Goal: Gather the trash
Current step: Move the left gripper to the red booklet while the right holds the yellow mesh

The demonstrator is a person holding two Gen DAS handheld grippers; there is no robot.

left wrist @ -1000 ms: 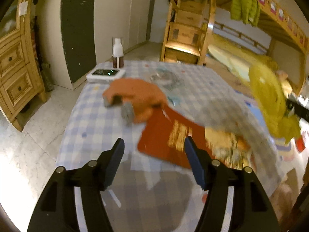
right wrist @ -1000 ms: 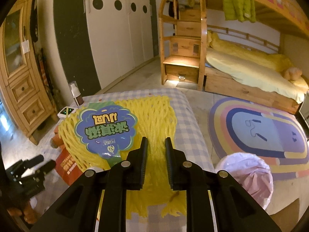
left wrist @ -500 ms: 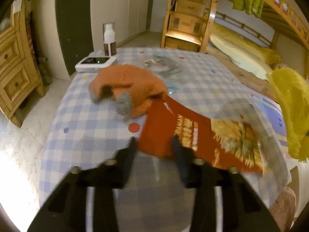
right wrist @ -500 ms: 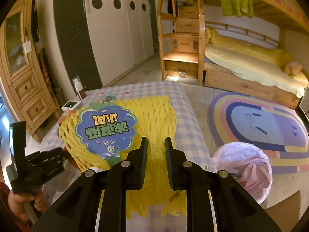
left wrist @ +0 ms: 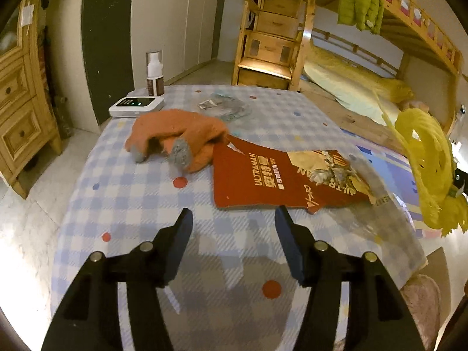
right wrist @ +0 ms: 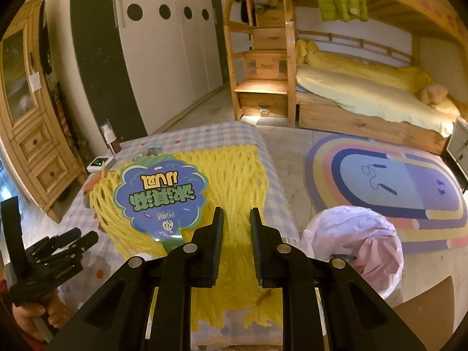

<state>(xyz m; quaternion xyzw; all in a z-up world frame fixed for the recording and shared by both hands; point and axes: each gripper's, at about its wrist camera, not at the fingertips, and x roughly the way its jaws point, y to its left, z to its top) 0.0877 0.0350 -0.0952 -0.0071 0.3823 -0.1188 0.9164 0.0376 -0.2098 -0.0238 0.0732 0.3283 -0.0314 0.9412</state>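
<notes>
The checked tabletop (left wrist: 140,181) carries an orange cloth (left wrist: 178,134) at 11 o'clock, a red packet (left wrist: 263,178) at 2, and a white box (left wrist: 136,106), bottle (left wrist: 154,74) and clear wrapper (left wrist: 225,106) at 12.

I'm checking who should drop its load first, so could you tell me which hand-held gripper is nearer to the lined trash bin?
Right. The right hand-held gripper, clamped on the yellow mesh bag, hangs just beside the trash bin; the left hand-held gripper hovers over the table, near the red wrapper.

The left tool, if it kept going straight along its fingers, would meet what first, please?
Most likely the near edge of the red Ultraman wrapper, lying flat on the checked tablecloth just ahead of the open left tool; depth is uncertain.
</notes>
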